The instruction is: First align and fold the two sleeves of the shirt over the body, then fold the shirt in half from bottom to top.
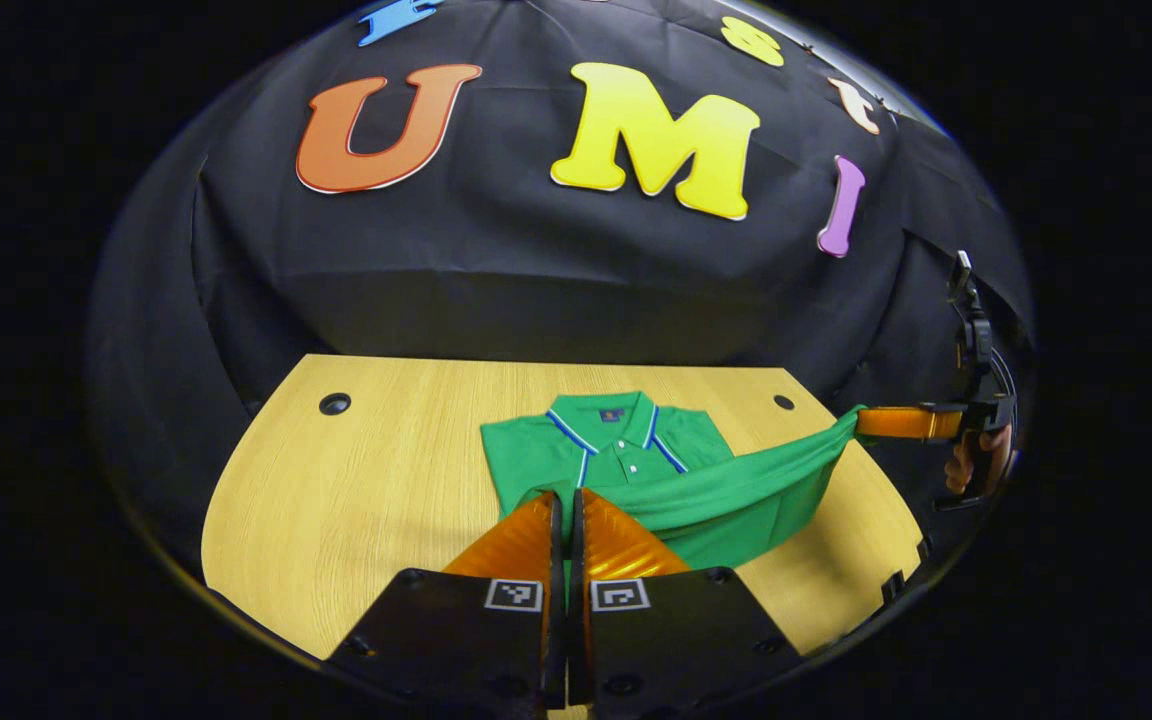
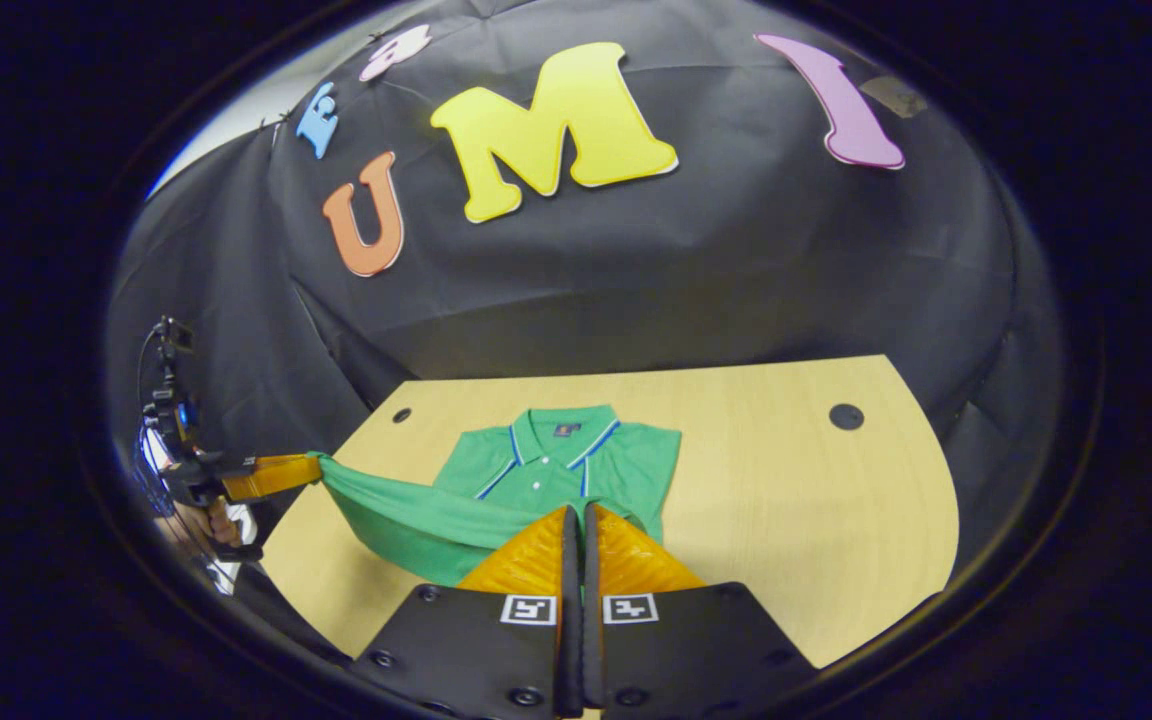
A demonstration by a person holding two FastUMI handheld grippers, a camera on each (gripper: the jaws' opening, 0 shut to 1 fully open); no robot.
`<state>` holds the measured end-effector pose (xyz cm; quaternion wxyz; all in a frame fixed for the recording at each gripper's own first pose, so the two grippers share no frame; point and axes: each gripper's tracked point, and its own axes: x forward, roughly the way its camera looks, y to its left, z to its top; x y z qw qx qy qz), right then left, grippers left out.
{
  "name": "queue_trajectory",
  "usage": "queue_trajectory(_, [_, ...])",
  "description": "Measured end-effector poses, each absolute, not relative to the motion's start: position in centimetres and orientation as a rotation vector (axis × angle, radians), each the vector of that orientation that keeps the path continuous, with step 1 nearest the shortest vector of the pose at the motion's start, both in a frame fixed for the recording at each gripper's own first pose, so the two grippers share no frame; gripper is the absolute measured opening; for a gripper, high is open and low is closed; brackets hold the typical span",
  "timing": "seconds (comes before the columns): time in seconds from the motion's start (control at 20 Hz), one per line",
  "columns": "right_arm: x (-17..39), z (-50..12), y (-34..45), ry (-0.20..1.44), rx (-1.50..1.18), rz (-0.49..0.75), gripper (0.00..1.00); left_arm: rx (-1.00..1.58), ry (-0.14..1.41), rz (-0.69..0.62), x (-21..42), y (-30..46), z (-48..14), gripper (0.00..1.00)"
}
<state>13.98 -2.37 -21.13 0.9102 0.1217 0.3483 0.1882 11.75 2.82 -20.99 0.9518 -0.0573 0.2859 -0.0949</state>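
Sleeves look folded in on the shirt [image 1: 626,450]. My left claw [image 1: 564,500] and right claw [image 2: 581,512] each clamp its hem, lifted off the desk [image 1: 356,480]; bottom-to-top fold underway, unfinished.

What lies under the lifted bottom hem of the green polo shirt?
Under the green polo shirt's raised hem, stretched between the left gripper and right gripper, lie its lower body and the light wooden table; the folded sleeves are covered.
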Motion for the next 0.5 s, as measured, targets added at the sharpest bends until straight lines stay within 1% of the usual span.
queue_trajectory(0.1, [16.9,-21.4,-1.8,0.704,0.253,0.378,0.00,-0.135,0.563,-0.177,15.0,2.9,-21.1,0.04])
queue_trajectory(0.15, [18.6,-21.9,-1.7,0.703,0.259,0.365,0.02,-0.142,0.555,-0.168,16.6,3.0,-21.2,0.04])
queue_trajectory(0.2, [20.2,-22.2,-1.6,0.701,0.269,0.349,0.00,-0.150,0.547,-0.160,18.4,3.1,-21.4,0.04])
queue_trajectory(0.25, [21.8,-22.5,-1.3,0.694,0.271,0.338,0.02,-0.156,0.538,-0.150,20.1,3.2,-21.7,0.04])
queue_trajectory(0.3, [23.4,-23.0,-1.2,0.688,0.262,0.327,0.02,-0.165,0.535,-0.135,21.7,3.4,-22.4,0.04])
queue_trajectory(0.35, [24.6,-23.6,-1.1,0.682,0.246,0.316,0.00,-0.176,0.537,-0.122,23.2,3.5,-22.9,0.04])
queue_trajectory(0.4, [25.9,-24.2,-1.0,0.674,0.237,0.302,0.03,-0.185,0.539,-0.105,24.5,3.3,-23.5,0.04])
queue_trajectory(0.5, [28.2,-25.5,-0.6,0.665,0.230,0.274,0.02,-0.192,0.527,-0.076,27.0,3.5,-24.6,0.04])
